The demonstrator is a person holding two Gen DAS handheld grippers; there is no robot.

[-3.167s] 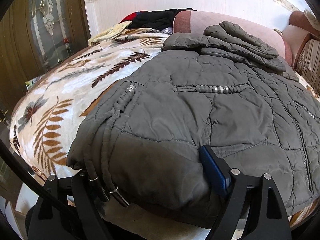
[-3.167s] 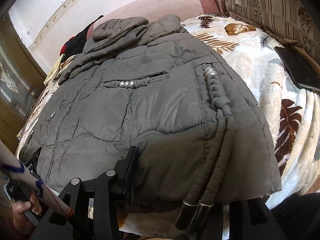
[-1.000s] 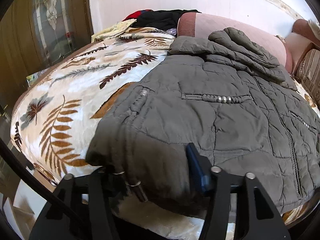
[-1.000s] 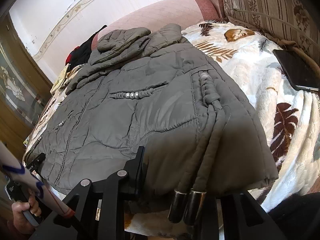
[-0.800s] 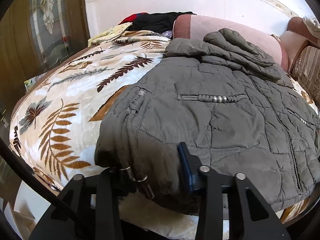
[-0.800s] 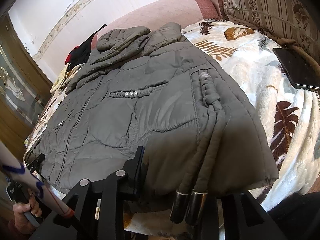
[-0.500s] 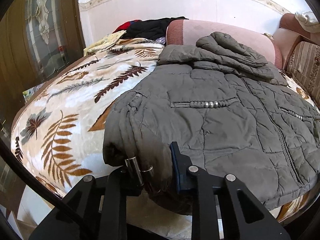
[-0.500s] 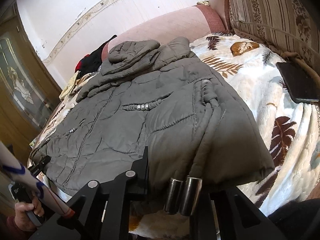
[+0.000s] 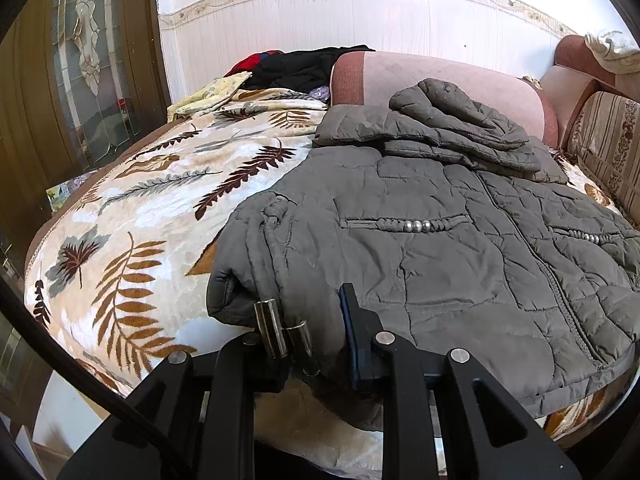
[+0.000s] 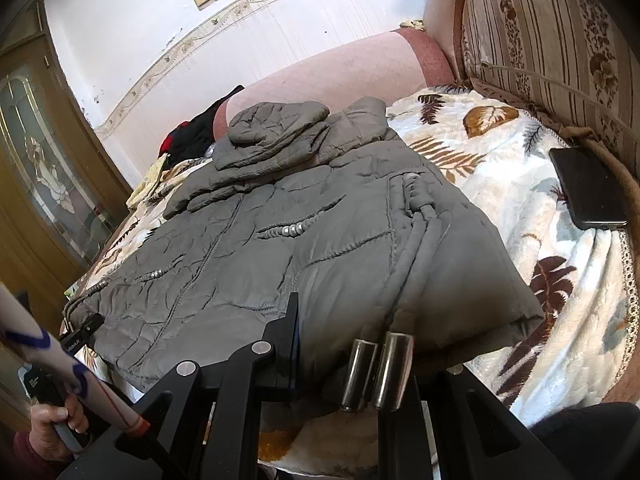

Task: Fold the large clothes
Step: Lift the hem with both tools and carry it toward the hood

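A grey quilted jacket [image 9: 440, 248] lies front up on the leaf-print blanket [image 9: 132, 240], sleeves folded in, hood bunched at the far end. My left gripper [image 9: 310, 332] is shut on the jacket's bottom hem at its left corner, with two metal cord ends [image 9: 280, 332] hanging between the fingers. In the right wrist view the jacket [image 10: 280, 240] fills the middle. My right gripper [image 10: 360, 364] is shut on the hem at the right corner, with two metal cord ends [image 10: 376, 372] there too. The hem is lifted off the blanket at both corners.
A pink bolster [image 9: 440, 80] and dark clothes [image 9: 296, 64] lie at the far end. A striped cushion [image 10: 552, 28] lines the right side, with a black phone [image 10: 588, 188] on the blanket. A wooden glass door [image 9: 80, 72] stands left. The left hand [image 10: 52, 420] shows at lower left.
Both grippers have closed on the jacket's bottom hem and lifted it, bunching the corners and drawing the hem up and toward the hood.
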